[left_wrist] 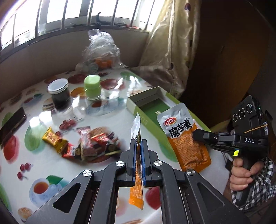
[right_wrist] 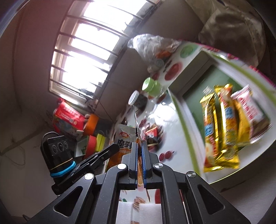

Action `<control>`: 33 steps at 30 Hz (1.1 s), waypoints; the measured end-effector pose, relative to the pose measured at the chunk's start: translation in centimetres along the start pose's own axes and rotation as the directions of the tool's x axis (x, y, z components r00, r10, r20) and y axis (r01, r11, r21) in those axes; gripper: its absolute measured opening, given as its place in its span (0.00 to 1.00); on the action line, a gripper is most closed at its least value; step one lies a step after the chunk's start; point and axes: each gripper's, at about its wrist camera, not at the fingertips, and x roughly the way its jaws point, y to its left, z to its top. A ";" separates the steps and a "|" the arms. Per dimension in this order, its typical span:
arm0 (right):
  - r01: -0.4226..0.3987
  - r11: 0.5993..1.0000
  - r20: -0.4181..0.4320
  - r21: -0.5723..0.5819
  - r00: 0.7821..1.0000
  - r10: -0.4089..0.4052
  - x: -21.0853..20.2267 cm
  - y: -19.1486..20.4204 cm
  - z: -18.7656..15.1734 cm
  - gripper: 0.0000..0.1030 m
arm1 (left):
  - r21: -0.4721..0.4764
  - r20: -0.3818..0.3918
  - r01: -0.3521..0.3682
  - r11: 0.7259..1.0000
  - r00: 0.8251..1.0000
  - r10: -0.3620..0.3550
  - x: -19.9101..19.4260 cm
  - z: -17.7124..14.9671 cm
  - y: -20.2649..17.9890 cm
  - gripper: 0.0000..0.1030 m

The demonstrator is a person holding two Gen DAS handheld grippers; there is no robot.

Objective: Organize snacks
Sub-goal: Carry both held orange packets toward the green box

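Pinching down hard, my left gripper (left_wrist: pixel 138 146) has its blue pads clamped on the edge of an orange-and-silver snack pouch (left_wrist: pixel 137 189), which stands edge-on between the jaws and hangs below them. My right gripper (right_wrist: pixel 139 148) is clenched the same way on a second pouch (left_wrist: pixel 184 136), seen flat in the left view with its silver top and orange body held above the table near the box. In the right view, that pouch (right_wrist: pixel 137 127) shows only as a thin edge between the pads.

Just beyond sits the open green-and-white box (left_wrist: pixel 146 101), at the right edge of the fruit-print tablecloth (left_wrist: pixel 43 163). Inside it, the right view shows gold-wrapped bars (right_wrist: pixel 222 120) and a red-and-white packet (right_wrist: pixel 248 106) lying side by side.

Left of my left gripper lies a loose pile of snacks (left_wrist: pixel 93 144) with a yellow packet (left_wrist: pixel 53 139) beside it. Farther back stand a dark jar (left_wrist: pixel 59 94) with a clear lid, a green-lidded jar (left_wrist: pixel 92 87), and a clear plastic bag (left_wrist: pixel 100 50) holding oranges near the barred window (left_wrist: pixel 77 12).
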 end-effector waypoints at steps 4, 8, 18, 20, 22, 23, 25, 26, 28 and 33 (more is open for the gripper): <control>0.011 1.000 0.028 -0.002 1.000 -0.011 -1.6 -0.5 0.7 0.04 | 0.016 0.006 0.015 1.000 1.000 -0.015 0.3 0.8 -1.3 0.05; 0.021 1.000 0.052 0.004 0.998 -0.021 -2.7 -1.0 1.2 0.04 | 0.034 0.007 0.028 0.999 1.000 -0.028 0.8 1.5 -2.7 0.05; 0.063 0.997 0.088 0.032 0.994 -0.066 -4.6 -3.2 2.4 0.04 | 0.046 0.013 0.076 0.996 0.997 -0.077 2.3 3.2 -5.5 0.05; 0.070 0.997 0.090 0.039 0.993 -0.073 -4.8 -3.8 2.7 0.04 | 0.041 0.013 0.090 0.995 0.996 -0.091 2.7 3.5 -5.9 0.05; 0.086 0.995 0.090 0.046 0.992 -0.090 -4.8 -4.3 2.9 0.04 | 0.032 0.010 0.102 0.994 0.995 -0.103 3.3 3.7 -6.3 0.05; 0.088 0.995 0.089 0.049 0.992 -0.092 -4.8 -4.5 3.0 0.04 | 0.030 0.010 0.107 0.994 0.994 -0.107 3.5 3.7 -6.6 0.05; 0.101 0.993 0.089 0.057 0.990 -0.106 -4.9 -5.0 3.1 0.04 | 0.025 0.006 0.119 0.993 0.993 -0.119 4.0 3.9 -7.1 0.05; 0.103 0.993 0.090 0.060 0.990 -0.108 -5.0 -5.2 3.1 0.04 | 0.024 0.004 0.125 0.992 0.992 -0.125 4.4 4.1 -7.3 0.05; 0.114 0.991 0.091 0.066 0.989 -0.119 -5.2 -5.8 3.3 0.04 | 0.023 -0.004 0.133 0.991 0.991 -0.133 5.0 4.3 -7.7 0.05; 0.141 0.988 0.077 0.068 0.986 -0.146 -5.1 -6.8 3.7 0.04 | 0.002 -0.025 0.145 0.989 0.989 -0.145 6.6 4.5 -8.2 0.05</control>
